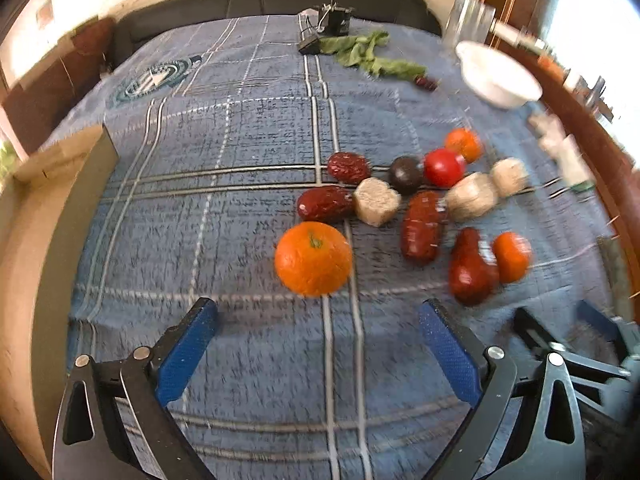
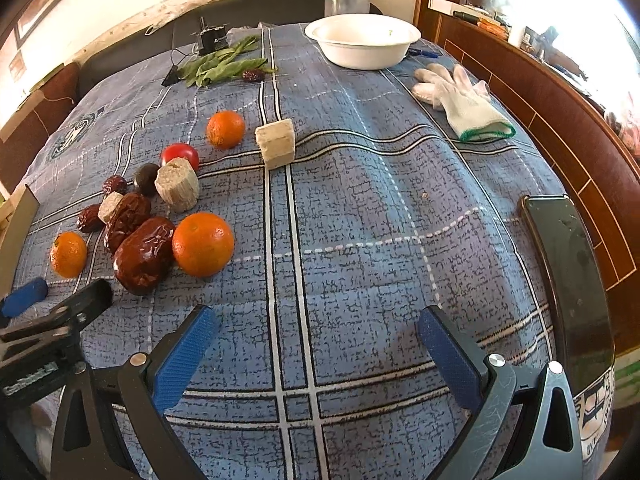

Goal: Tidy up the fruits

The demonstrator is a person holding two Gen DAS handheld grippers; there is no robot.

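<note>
My left gripper (image 1: pixel 318 312) has its blue pads spread wide with nothing between them, and I have it lined up on the nearest orange (image 1: pixel 313 258), which sits just beyond the tips and roughly centred in the gap, so a straight push forward should, I judge, bracket it. My right gripper (image 2: pixel 318 312) is equally wide and empty, hovering over bare cloth (image 2: pixel 360 240) with no fruit ahead of its fingers; I read that as waiting while the left works. The fruit is bunched on the left half of the table: behind the orange lie dates (image 1: pixel 326 203), a dark round fruit (image 1: pixel 406 174), a tomato (image 1: pixel 444 167), and two more oranges, one far (image 1: pixel 464 144) and one to the right (image 1: pixel 511 257) touching a big date (image 1: pixel 470 268). Pale blocks (image 1: pixel 376 201) are mixed in among them, touching dates, and those are not fruit as far as I can tell, so I would have to pick around them. The white bowl (image 2: pixel 362 42) stands empty at the far edge, well apart from the pile, likely the destination. Nothing blocks the near orange itself. Greens (image 2: pixel 224 65) lie beyond, a glove (image 2: pixel 460 96) to the right, and a phone (image 2: pixel 568 264) at the right edge. The left view is motion-blurred towards its right side.
</note>
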